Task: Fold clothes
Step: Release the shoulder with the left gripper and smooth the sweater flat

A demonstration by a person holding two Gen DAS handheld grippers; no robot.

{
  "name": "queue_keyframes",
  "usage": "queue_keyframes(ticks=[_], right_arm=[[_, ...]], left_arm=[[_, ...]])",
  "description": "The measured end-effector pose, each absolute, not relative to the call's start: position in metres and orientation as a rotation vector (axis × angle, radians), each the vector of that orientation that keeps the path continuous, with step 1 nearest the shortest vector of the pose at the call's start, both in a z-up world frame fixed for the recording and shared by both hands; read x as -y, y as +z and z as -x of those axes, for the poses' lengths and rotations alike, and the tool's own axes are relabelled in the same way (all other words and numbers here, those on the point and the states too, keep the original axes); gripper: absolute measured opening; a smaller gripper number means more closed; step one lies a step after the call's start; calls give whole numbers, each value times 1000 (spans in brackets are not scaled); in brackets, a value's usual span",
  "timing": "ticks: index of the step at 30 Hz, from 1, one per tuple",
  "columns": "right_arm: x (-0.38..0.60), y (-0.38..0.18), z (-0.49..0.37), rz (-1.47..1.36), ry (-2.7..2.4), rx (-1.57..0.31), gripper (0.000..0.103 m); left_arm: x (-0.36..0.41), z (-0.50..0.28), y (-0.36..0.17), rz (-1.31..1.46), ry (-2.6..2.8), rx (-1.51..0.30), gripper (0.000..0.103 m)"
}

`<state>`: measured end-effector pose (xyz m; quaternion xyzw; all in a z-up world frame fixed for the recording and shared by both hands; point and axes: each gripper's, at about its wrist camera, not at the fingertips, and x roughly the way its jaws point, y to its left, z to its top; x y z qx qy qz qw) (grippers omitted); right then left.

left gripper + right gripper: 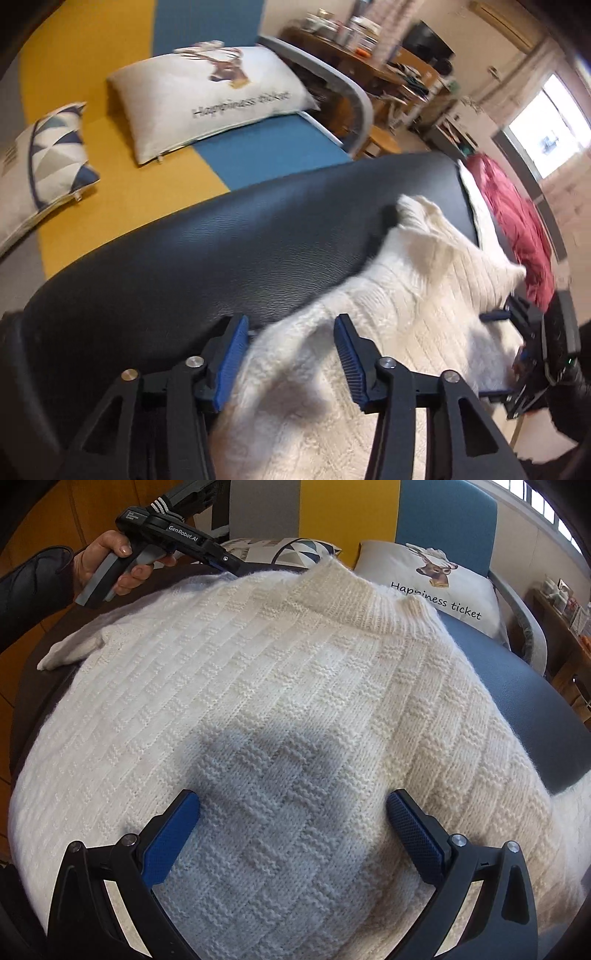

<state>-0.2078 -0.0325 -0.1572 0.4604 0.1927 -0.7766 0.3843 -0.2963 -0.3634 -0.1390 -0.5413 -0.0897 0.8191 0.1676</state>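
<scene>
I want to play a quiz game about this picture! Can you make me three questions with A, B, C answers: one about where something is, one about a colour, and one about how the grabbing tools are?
1. Where does the sweater lie?
A. On the dark cushion
B. On the wooden desk
C. On the floor

2. What colour is the sweater?
A. Red
B. White
C. Green

3. How is the right tool?
A. Shut on the sweater
B. Shut on a pillow
C. Open above the sweater

Answers:
1 A, dark padded surface shows around the knit.
2 B, the knit is creamy white all over.
3 C, its blue pads stand wide apart.
</scene>
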Motion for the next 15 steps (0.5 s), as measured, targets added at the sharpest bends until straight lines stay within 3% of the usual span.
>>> queue_keyframes(ticks=[1, 2, 3, 4, 7, 11, 15], right_arm=[[33, -157, 208, -1176, -1981, -493, 103], [34, -156, 209, -1178, -1987, -492, 103], [34, -155, 209, -1180, -1994, -490, 103], [35, -154, 209, -1176, -1988, -496, 103], [37, -140, 215, -1109, -1976, -489, 103], [54, -119, 234, -1039, -2043, -433, 103], [89, -129, 264, -1088, -2004, -403, 103]], left_arm=[[360, 296, -137, 1544, 2336, 231, 49], [356, 296, -136, 1552, 2349, 195, 42], [352, 293, -135, 1558, 2377, 143, 20], [347, 287, -132, 1560, 2410, 84, 9], [339, 258, -115, 1448, 2593, 17, 6], [349, 213, -93, 1277, 2858, 161, 6], [336, 216, -123, 1459, 2905, -51, 6]])
